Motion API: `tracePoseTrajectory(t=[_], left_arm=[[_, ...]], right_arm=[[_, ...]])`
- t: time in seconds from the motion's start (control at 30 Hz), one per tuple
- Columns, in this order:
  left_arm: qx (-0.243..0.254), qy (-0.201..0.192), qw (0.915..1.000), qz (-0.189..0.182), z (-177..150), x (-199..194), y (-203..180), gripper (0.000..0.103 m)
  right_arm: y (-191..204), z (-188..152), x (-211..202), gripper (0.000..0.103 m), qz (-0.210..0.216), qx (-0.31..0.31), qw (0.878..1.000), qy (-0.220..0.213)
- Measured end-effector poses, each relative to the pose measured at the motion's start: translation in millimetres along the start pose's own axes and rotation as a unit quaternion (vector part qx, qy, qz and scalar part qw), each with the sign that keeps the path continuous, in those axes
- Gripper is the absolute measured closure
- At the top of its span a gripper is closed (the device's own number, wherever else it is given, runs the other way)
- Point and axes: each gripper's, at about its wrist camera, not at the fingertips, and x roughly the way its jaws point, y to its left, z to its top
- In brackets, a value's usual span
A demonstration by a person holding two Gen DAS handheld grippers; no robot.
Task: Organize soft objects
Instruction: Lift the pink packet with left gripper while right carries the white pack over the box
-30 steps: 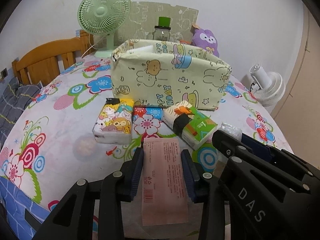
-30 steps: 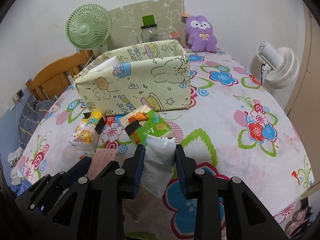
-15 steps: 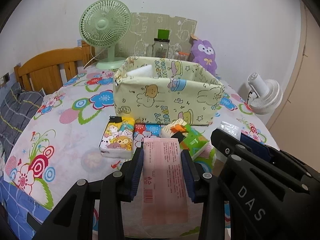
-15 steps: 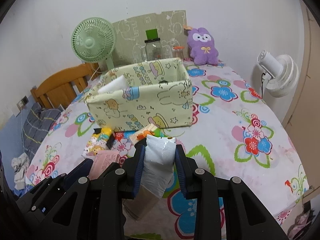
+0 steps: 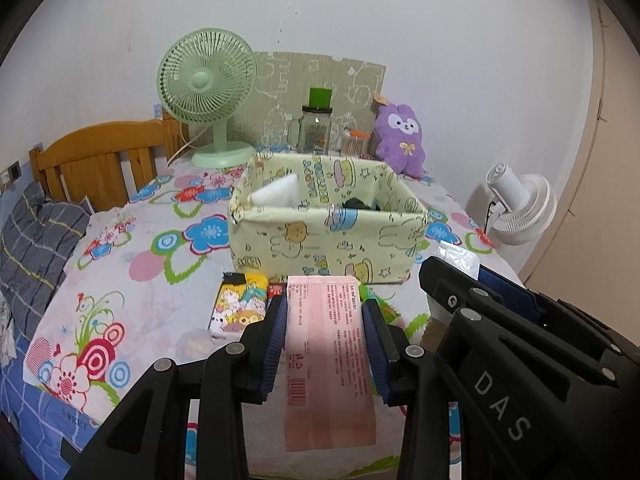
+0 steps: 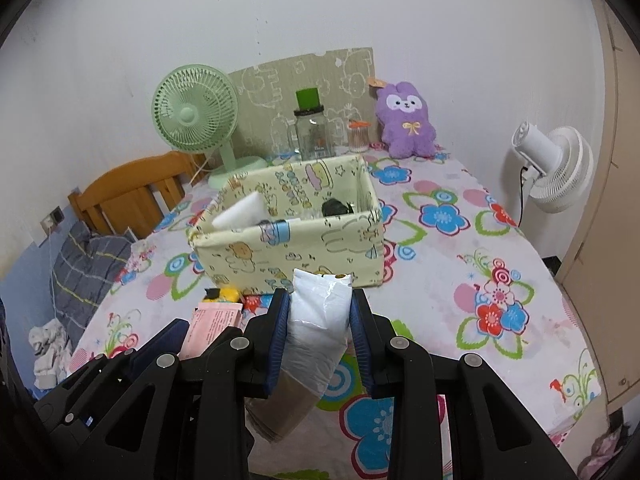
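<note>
The left gripper (image 5: pixel 325 320) is clamping a pink packet (image 5: pixel 328 354), its long axis running along the fingers toward the fabric box (image 5: pixel 320 240) ahead. The right gripper (image 6: pixel 319 316) is squeezing a white packet (image 6: pixel 318 328) (slightly tilted), likewise pointing boxward.

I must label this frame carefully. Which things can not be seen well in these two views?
- Fabric box contents: both views, its front wall hides all but a white piece and a dark item.
- Green pack: left wrist view, behind the pink packet.
- Cartoon tissue pack: right wrist view, mostly hidden by the left gripper.
- Pink packet's print: too small.
</note>
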Motion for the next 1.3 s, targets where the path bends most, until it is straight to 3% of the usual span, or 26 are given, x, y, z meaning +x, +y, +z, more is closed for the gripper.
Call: tracePoseTrajectory(t=[0.57, 1.3], left_arm=[[0.003, -0.026, 0.9996, -0.006, 29.2, -15.7, -0.6, 0.064], [0.003, -0.040, 0.9991, -0.008, 64.8, 2.7, -1.1, 0.064]], right_arm=[[8.5, 29.5, -17.4, 0.069, 0.005, -0.005, 1.000, -0.024], [8.3, 69.0, 1.6, 0.069, 0.012, -0.009, 0.999, -0.037]])
